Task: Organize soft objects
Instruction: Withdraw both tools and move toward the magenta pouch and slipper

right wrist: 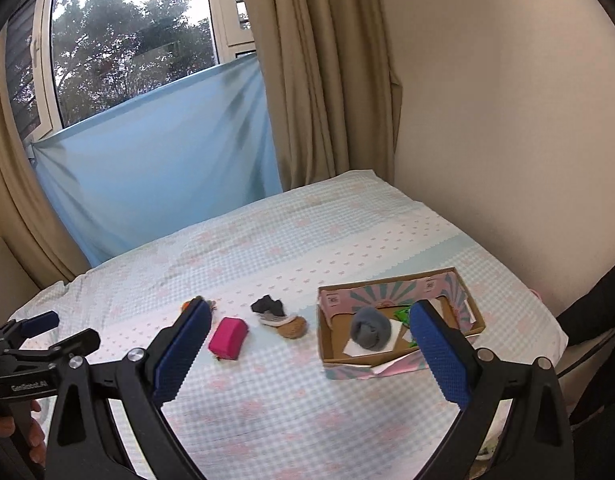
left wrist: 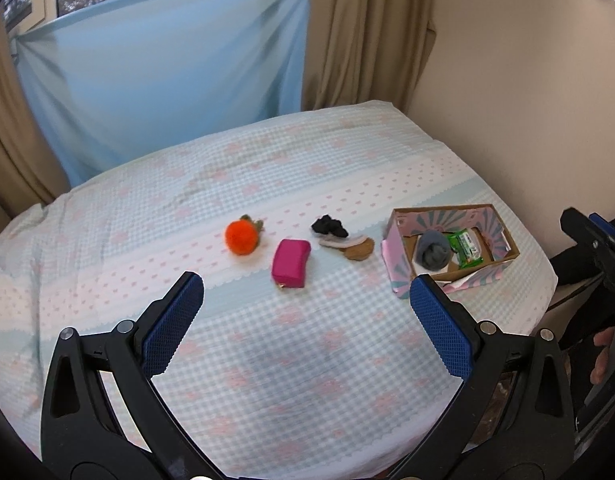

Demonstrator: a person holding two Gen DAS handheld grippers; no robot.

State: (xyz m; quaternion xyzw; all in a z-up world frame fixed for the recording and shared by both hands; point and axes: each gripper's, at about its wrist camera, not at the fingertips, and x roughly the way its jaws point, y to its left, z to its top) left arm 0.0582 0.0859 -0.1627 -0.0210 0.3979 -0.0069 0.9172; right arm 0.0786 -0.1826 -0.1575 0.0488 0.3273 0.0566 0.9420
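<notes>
An orange plush ball [left wrist: 242, 237], a magenta pouch [left wrist: 290, 263] [right wrist: 228, 337], and a small pile of a black, a pale and a brown soft piece [left wrist: 341, 237] [right wrist: 278, 318] lie in a row on the checked bedspread [left wrist: 291, 360]. An open cardboard box [left wrist: 503, 258] [right wrist: 399, 356] to their right holds a grey rolled sock [left wrist: 432, 255] [right wrist: 369, 331] and a green packet [left wrist: 464, 249]. My left gripper [left wrist: 307, 308] is open and empty, above the near part of the bed. My right gripper [right wrist: 309, 340] is open and empty, in front of the box.
A light blue cloth [left wrist: 167, 92] and beige curtains [left wrist: 371, 40] hang behind the bed. A cream wall [left wrist: 527, 80] runs along the right side. The right gripper's body [left wrist: 599, 248] shows at the left view's right edge.
</notes>
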